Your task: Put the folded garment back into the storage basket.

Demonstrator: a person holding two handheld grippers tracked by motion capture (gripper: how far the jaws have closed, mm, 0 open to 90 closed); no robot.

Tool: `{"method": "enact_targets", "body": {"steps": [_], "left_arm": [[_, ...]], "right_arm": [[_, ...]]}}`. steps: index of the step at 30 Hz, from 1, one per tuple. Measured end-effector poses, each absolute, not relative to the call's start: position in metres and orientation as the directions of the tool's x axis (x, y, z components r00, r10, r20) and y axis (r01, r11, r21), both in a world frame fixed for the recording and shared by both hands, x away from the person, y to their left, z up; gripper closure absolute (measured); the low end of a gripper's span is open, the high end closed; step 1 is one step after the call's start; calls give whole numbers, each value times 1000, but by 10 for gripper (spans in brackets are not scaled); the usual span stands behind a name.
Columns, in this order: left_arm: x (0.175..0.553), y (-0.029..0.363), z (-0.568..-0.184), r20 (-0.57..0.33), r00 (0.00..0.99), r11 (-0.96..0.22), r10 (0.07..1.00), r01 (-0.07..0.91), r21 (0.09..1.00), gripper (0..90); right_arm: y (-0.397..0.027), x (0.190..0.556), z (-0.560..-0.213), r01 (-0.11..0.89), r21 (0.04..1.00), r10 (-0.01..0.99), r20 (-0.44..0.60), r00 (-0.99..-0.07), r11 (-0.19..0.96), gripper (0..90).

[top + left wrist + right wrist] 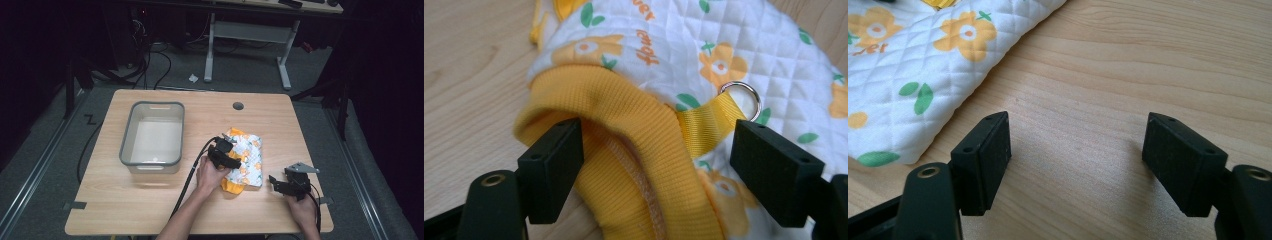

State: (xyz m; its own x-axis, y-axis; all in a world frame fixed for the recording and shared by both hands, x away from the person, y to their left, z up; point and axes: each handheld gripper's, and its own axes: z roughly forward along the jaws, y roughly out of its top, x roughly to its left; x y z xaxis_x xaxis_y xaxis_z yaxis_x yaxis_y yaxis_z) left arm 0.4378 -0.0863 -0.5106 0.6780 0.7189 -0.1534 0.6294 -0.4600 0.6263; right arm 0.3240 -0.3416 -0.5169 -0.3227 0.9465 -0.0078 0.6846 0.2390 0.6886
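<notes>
Looking down from the high view, I count one quilted garment (245, 157) at the table's (150, 200) middle, one grey bin (152, 132) left of it, my left gripper (227, 155) over it, and my right gripper (280, 182) apart on bare wood. The left gripper view adds jaws wide astride the yellow ribbed cuff (634, 125), one metal ring (741, 97), and partial orange lettering I cannot read. In the right gripper view, jaws are wide, holding nothing.

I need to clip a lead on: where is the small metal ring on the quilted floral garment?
In the left gripper view, the metal ring hangs from a yellow webbing loop beside the yellow ribbed collar, just above the open left gripper's right-hand jaw.
</notes>
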Motion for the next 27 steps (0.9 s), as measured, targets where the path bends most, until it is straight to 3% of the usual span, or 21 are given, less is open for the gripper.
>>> {"method": "enact_targets", "body": {"steps": [6,8,11,15,20,27], "left_arm": [[436,-90,-513,-102,678,-480,728,610,630,262],[436,-90,-512,-103,679,-479,727,609,632,346],[436,-89,-510,-108,691,-481,715,597,642,543],[438,-86,-510,-153,685,-463,712,622,632,704],[438,-83,-507,-177,687,-455,705,630,630,759],[435,-74,-493,-179,702,-440,690,602,667,770]], "right_arm": [[-342,324,-517,684,689,946,-8,-323,239,279],[-342,324,-517,685,689,946,-8,-323,239,279],[-342,324,-517,684,689,946,-8,-324,240,279],[-342,324,-517,684,689,946,-8,-324,240,279],[-342,324,-517,684,689,945,-8,-326,242,278],[-342,324,-517,684,689,946,-6,-325,240,278]]}}
